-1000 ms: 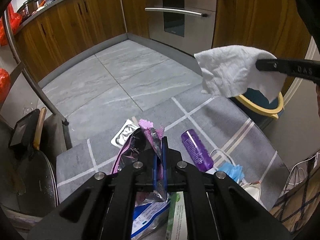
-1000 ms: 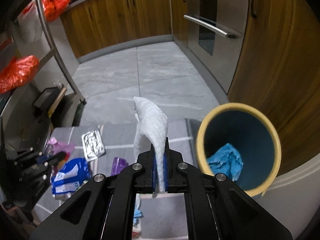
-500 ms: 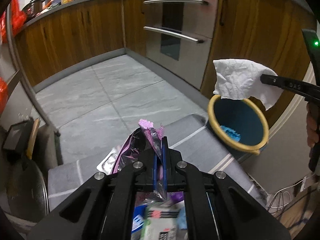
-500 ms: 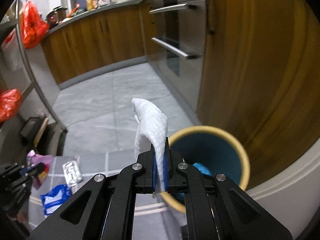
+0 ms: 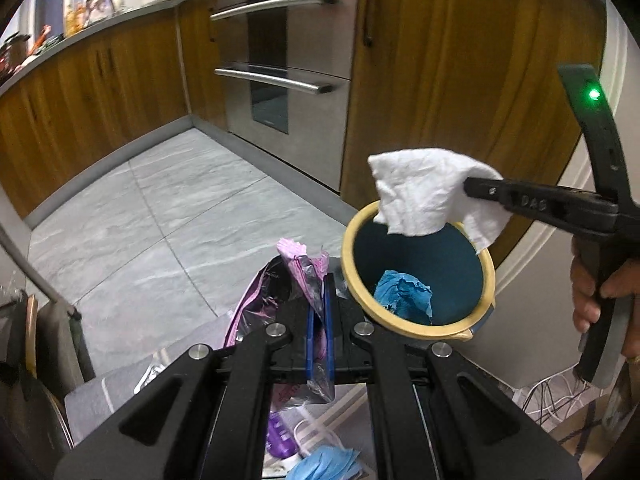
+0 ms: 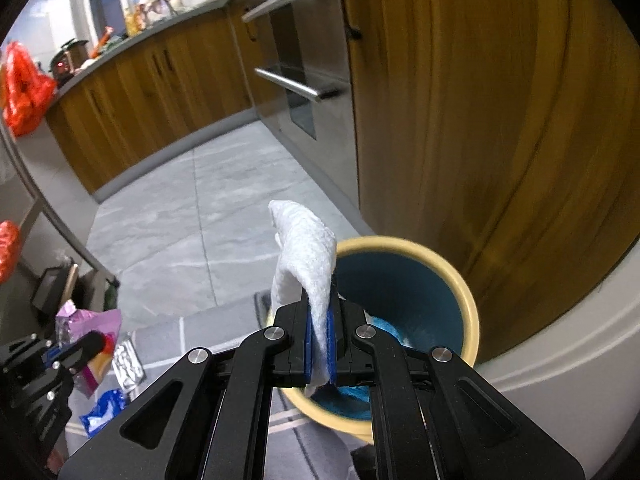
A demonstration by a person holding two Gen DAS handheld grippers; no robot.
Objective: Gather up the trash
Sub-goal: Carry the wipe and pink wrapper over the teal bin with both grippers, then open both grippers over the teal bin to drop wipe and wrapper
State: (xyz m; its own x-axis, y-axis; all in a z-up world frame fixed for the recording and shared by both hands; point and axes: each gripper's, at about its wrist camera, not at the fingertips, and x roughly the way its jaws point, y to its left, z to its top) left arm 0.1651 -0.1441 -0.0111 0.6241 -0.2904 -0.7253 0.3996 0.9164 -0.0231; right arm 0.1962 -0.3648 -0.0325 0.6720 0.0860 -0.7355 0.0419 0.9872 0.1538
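Note:
A round bin [image 5: 472, 322] [image 6: 468, 300] with a yellow rim and teal inside stands on the floor by the wooden cabinet, with crumpled blue trash [image 5: 404, 294] in it. My right gripper [image 6: 319, 320] [image 5: 468, 186] is shut on a white paper towel [image 6: 306, 252] [image 5: 420, 192] and holds it over the bin's far rim. My left gripper [image 5: 319, 308] is shut on a pink and clear plastic wrapper [image 5: 300, 264] [image 6: 86, 320], just left of the bin.
On the grey rug [image 6: 224, 332] lie a foil blister pack [image 6: 127, 358], a blue packet [image 6: 105, 408], a purple bottle [image 5: 282, 436] and a blue face mask [image 5: 328, 466]. An oven [image 5: 280, 72] and wooden cabinets stand behind. A metal rack [image 6: 60, 232] is at left. A hand [image 5: 600, 292] grips the right tool.
Both grippers have swung right toward the bin. The paper towel now hangs over the bin's rim, and the wrapper has come up beside the bin. Neither grip has changed.

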